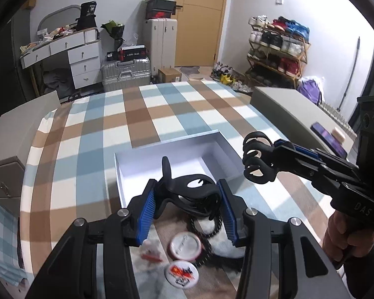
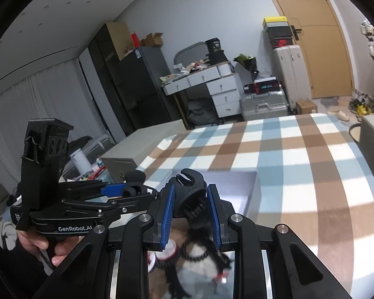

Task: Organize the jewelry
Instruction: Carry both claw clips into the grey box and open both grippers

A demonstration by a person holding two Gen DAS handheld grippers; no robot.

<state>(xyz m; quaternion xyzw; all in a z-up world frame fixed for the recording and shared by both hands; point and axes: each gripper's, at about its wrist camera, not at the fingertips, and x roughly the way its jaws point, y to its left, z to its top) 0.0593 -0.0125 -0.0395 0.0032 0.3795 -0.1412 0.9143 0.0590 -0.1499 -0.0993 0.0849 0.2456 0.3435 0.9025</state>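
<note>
1. The left gripper (image 1: pixel 187 199) is shown pinching a black hair claw clip (image 1: pixel 187 189) between its blue pads (image 1: pixel 145 210); the clip is held above the near edge of a white open box (image 1: pixel 162 159).
2. The right gripper (image 2: pixel 190 206) is shown pressed onto a second black claw clip (image 2: pixel 189 189), which is seen from the left wrist view (image 1: pixel 258 160) held in the air just right of the box, apart from the first clip.
3. The box is seen resting on a checked cloth (image 1: pixel 137 114) of blue, brown and white squares; its interior appears white and bare where visible.
4. Below the left gripper, two round badges are visible on the cloth: one white with a red rim (image 1: pixel 185 245), one with a red and black print (image 1: pixel 181 272). A black beaded loop (image 1: pixel 207 229) lies partly around the first badge.
5. A small red item (image 1: pixel 150 256) lies left of the badges; it is too blurred to be identified.
6. A hand (image 1: pixel 341 239) is seen gripping the handle of the right gripper.
</note>
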